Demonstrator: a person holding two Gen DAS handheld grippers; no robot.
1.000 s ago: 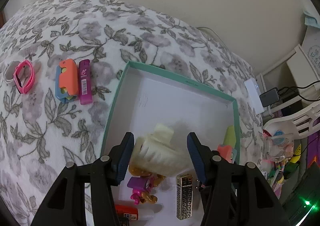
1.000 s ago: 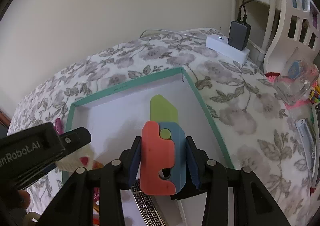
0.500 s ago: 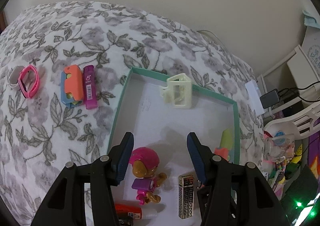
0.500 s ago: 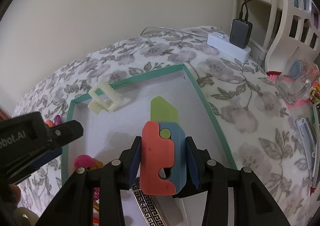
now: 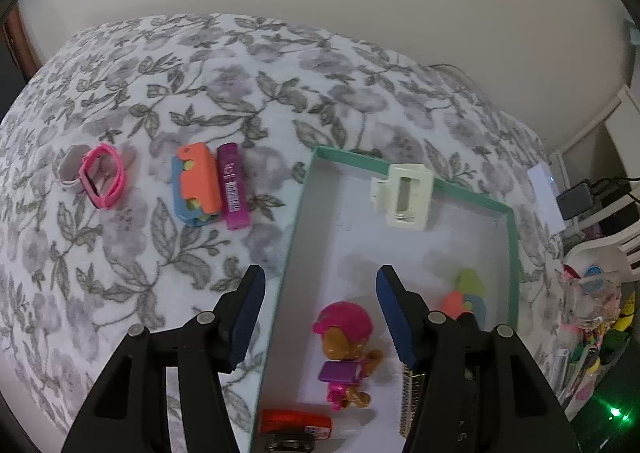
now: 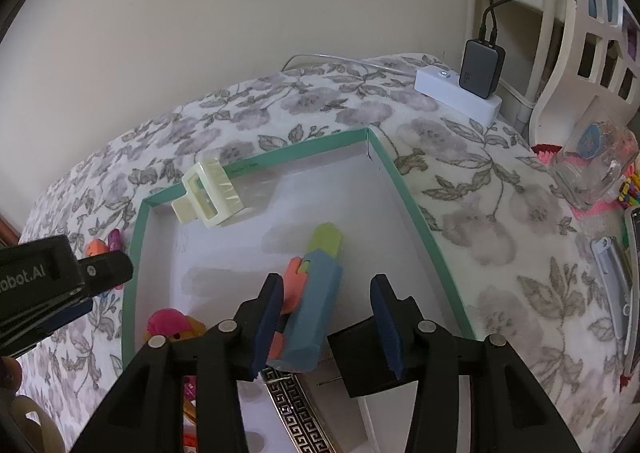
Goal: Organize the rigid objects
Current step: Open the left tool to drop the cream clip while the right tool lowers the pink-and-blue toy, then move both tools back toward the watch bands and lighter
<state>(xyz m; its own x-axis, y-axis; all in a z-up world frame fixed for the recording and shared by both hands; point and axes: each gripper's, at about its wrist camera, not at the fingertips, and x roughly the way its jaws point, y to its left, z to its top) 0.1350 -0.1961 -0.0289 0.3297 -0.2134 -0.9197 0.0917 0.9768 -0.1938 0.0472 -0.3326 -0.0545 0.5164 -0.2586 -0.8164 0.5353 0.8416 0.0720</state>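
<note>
**Both grippers spread over the teal box, toy knife loose between the right pads**

Seen from the left wrist, going left to right across the floral bedspread [image 5: 120, 277]: a pink bracelet [image 5: 105, 181] lies at about 9 o'clock, well apart from the box. Just right of it an orange-and-blue toy [image 5: 197, 185] lies touching a purple lighter [image 5: 233, 187] along its side. The teal-rimmed box [image 5: 298, 213] fills the 3 to 6 o'clock part of the view. A cream hair claw [image 5: 404, 197] rests at its far wall, near 1 o'clock. A pink-capped doll figure [image 5: 345, 349] lies on the box floor toward 6 o'clock, with an orange-red item [image 5: 296, 421] below it.

The left gripper [image 5: 320, 319] is spread and its jaws are opening, with nothing between them; its left pad hangs over the bedspread, its right pad over the box floor.

From the right wrist, the right gripper [image 6: 327, 327] has its jaws opening. A blue, orange and green toy knife [image 6: 316, 293] lies between the fingers, slanted toward 1 o'clock, leaning close to the left pad and clear of the right. A patterned lighter [image 6: 294, 413] lies at 6 o'clock.
</note>
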